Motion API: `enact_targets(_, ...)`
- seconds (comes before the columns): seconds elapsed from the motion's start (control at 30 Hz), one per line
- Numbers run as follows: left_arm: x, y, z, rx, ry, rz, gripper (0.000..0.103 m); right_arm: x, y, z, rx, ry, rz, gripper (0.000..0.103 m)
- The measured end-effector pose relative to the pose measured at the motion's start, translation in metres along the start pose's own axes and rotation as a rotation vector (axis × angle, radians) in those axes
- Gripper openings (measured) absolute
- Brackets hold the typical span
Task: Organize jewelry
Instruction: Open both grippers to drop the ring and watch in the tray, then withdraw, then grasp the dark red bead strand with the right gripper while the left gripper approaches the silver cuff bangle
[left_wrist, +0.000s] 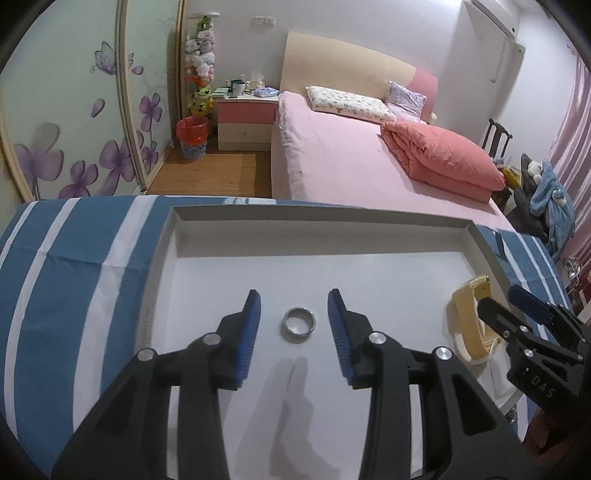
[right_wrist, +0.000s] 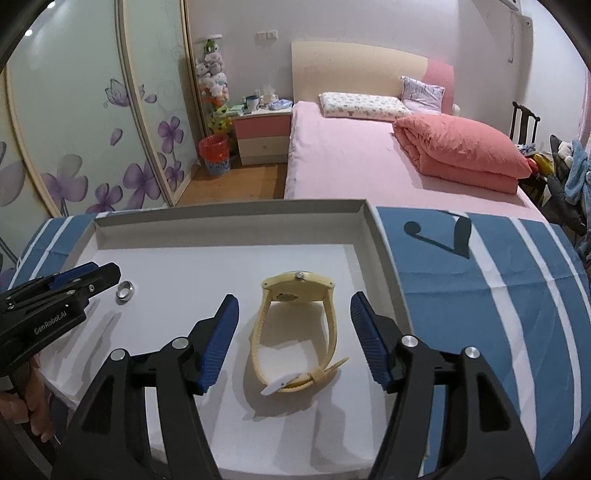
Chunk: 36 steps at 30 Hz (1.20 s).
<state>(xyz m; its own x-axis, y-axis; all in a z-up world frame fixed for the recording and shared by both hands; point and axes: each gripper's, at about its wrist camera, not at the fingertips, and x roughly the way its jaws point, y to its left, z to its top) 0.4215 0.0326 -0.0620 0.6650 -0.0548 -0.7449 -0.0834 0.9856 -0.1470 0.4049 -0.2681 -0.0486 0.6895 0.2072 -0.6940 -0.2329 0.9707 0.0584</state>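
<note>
White shallow tray (left_wrist: 173, 236) fills lower half of both views, on blue-striped cloth (left_wrist: 74, 258). Left gripper (left_wrist: 294, 314): jaws apart, silver ring (left_wrist: 298, 324) flat on tray floor between pads, untouched. Right gripper (right_wrist: 294, 325): jaws wide apart, straddling yellow watch (right_wrist: 295, 325) at frame centre, no contact. Both pieces appear just placed or about to be gripped; cannot tell which. Next move likely needs lowering, then careful closing on ring, which is small and flat.

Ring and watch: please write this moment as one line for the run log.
ring: in tray, between open left jaws | watch: in tray, between open right jaws | nothing gripped
</note>
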Motion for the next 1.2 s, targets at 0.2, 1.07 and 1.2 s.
enact_targets(0.2, -0.043, 0.011, -0.015, -0.018, -0.054, -0.008, 0.046, -0.040, 0.003, -0.010, -0.019, -0.055, 0.016, 0.064)
enact_targets(1.07, -0.198, 0.010, -0.207, 0.118, -0.105, -0.115, 0.086, -0.143, 0.009, -0.190, -0.131, 0.102, 0.153, 0.070)
enact_targets(1.2, -0.198, 0.003, -0.217, 0.138, -0.094, -0.118, 0.086, -0.134, 0.014, -0.192, -0.155, 0.122, 0.121, 0.070)
